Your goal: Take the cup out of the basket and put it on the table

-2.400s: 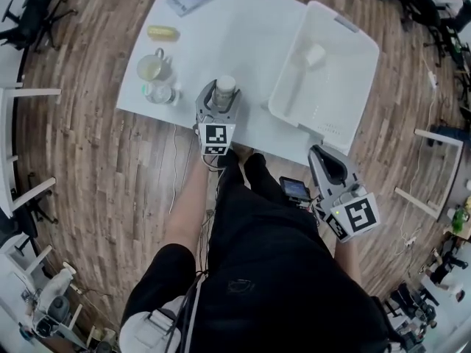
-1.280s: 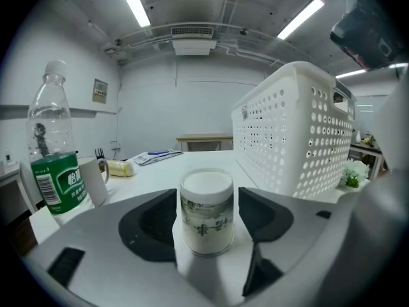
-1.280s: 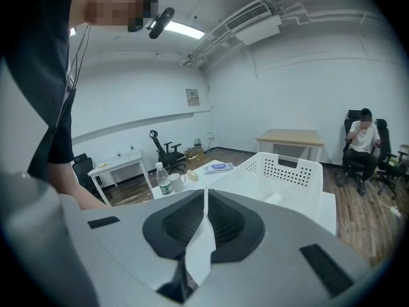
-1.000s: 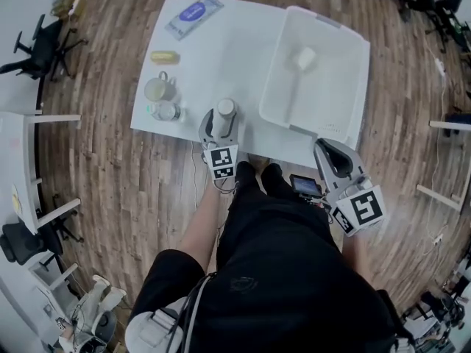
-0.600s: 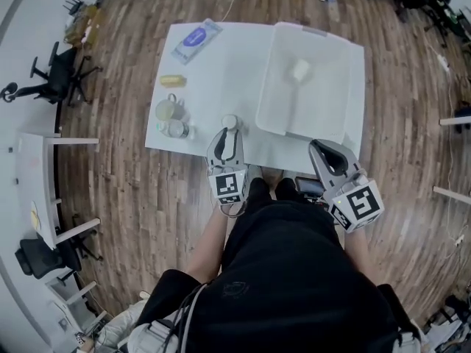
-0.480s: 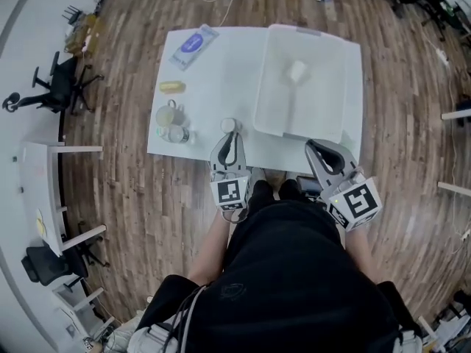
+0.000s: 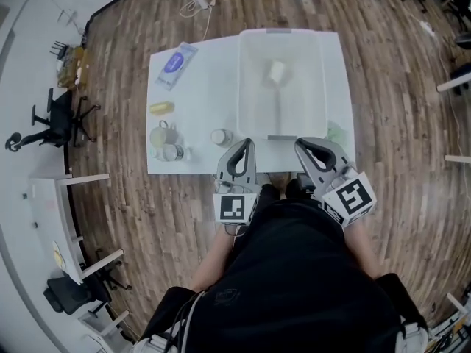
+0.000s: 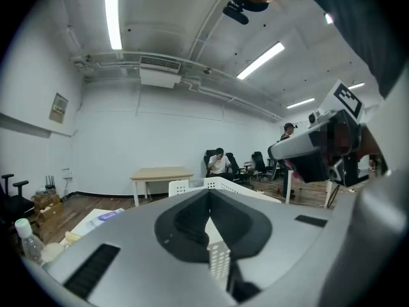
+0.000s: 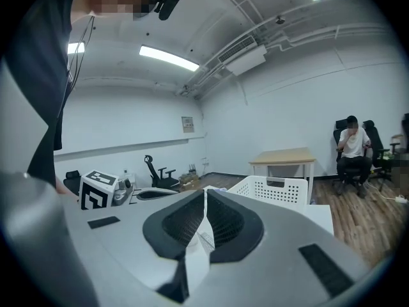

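1. Floor [image 7: 110, 219]: wood planks on every side of the table.
2. Carrier [image 7: 294, 271]: a person in black seen from above. They fill the near part of my head view and hold both grippers.
3. Table [image 7: 206, 87]: white and rectangular, straight ahead of me.
4. Basket [image 7: 241, 87]: white with perforated walls, on the table's right half. It runs from the far edge most of the way to the near edge. One small white item [image 7: 277, 72] lies inside toward the far end. I cannot tell what it is.
5. Left gripper [image 7: 246, 143]: held at the table's near edge, its tip by the basket's near-left corner. Its own view shows the jaws have just been closing. They now meet tip to tip with nothing between them.
6. Right gripper [image 7: 300, 143]: beside the left one on its right, tip at the basket's near wall. The jaws are pressed together and empty.
7. Packet [image 7: 174, 59]: blue label, lying flat at the table's far-left corner.
8. Mug [image 7: 162, 134]: pale, by the table's left edge toward the near side.
9. Cup [image 7: 221, 137]: the task item. It is out of the basket and upright on the table close to the near edge. It sits between mug and basket, just left of the left gripper's tip and not touching it.
10. Bottle [image 7: 174, 153]: small and clear, just near of the mug.
11. Yellow item [image 7: 162, 108]: just far of the mug, lying flat.
12. Green item [image 7: 338, 132]: at the table's right edge beside the basket, partly hidden by the right gripper.
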The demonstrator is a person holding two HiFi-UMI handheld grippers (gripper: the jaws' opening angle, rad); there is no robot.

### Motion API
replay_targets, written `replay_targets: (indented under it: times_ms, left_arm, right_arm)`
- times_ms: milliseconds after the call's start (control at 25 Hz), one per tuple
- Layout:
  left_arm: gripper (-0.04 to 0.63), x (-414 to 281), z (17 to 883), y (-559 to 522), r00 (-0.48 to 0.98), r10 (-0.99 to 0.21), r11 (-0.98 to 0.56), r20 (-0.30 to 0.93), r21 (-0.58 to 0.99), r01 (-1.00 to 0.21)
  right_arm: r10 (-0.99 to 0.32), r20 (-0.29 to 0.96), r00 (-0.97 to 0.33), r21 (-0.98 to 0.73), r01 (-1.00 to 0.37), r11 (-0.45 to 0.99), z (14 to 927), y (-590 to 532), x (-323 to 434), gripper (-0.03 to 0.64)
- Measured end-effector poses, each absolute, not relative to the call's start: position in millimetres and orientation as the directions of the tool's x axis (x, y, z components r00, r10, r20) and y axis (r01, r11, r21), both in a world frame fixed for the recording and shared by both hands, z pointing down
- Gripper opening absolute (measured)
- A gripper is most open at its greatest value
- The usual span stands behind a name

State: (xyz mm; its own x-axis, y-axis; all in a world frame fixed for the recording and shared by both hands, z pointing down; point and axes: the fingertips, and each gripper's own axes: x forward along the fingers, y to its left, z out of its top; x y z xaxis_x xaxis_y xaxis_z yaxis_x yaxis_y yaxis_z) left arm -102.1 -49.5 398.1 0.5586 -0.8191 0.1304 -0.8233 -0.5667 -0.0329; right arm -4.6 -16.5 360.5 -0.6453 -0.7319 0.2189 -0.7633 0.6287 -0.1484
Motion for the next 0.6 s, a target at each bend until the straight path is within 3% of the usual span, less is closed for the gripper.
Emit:
replay_targets:
  times_ms: [600]
  left_arm:
    - [0.009,-39.9,368.8,-38.2,0.702,-0.698,-0.711,0.137,-0.018,-0.703]
  right_arm:
    - [-0.77,0.218,-0.6,-0.13,-0.8,0.586,361.5,-11.6,17.6,0.026]
